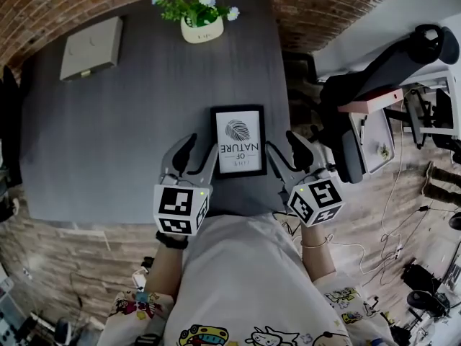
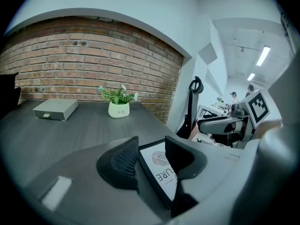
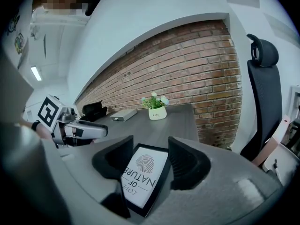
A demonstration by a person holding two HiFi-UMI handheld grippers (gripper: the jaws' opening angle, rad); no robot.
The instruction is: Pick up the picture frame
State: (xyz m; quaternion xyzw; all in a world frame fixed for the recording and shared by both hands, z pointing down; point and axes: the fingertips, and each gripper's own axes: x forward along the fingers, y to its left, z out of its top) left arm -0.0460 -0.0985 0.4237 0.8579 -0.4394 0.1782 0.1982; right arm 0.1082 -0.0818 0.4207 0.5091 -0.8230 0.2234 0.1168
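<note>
- Picture frame [image 1: 238, 141] is lying face up on the dark grey table [image 1: 108, 128], near its front edge, between the two grippers. Whether it is resting fully flat, I cannot tell.
- Left gripper [image 1: 200, 150]: fingers are standing spread. In the head view its inner finger [image 1: 210, 161] is sitting right against the frame's left edge.
- In the left gripper view [image 2: 151, 144], the frame [image 2: 159, 165] is showing in the gap. Its black left border is running between the two pads, and the right-hand pad [image 2: 185, 158] is covering part of the print. Neither pad is pinching it.
- Right gripper [image 1: 282, 144]: fingers are also standing spread, just beside the frame's right edge.
- In the right gripper view [image 3: 151, 146], the frame [image 3: 140, 172] is filling the gap, with its right border running close to the right-hand pad [image 3: 187, 163]. The pads are not closing on it.
- Containers: a white pot [image 1: 202, 30] is standing at the far edge of the table and holding a small green plant [image 1: 191, 6] with pale flowers. A flat grey box [image 1: 91, 47] is lying at the far left corner with its lid down, so its contents are not showing.
- Frame appearance: a thin black rectangular border around a white print. The print is showing a grey fingerprint-like oval above the words "OF NATURE", with the lettering upside down toward the person.
</note>
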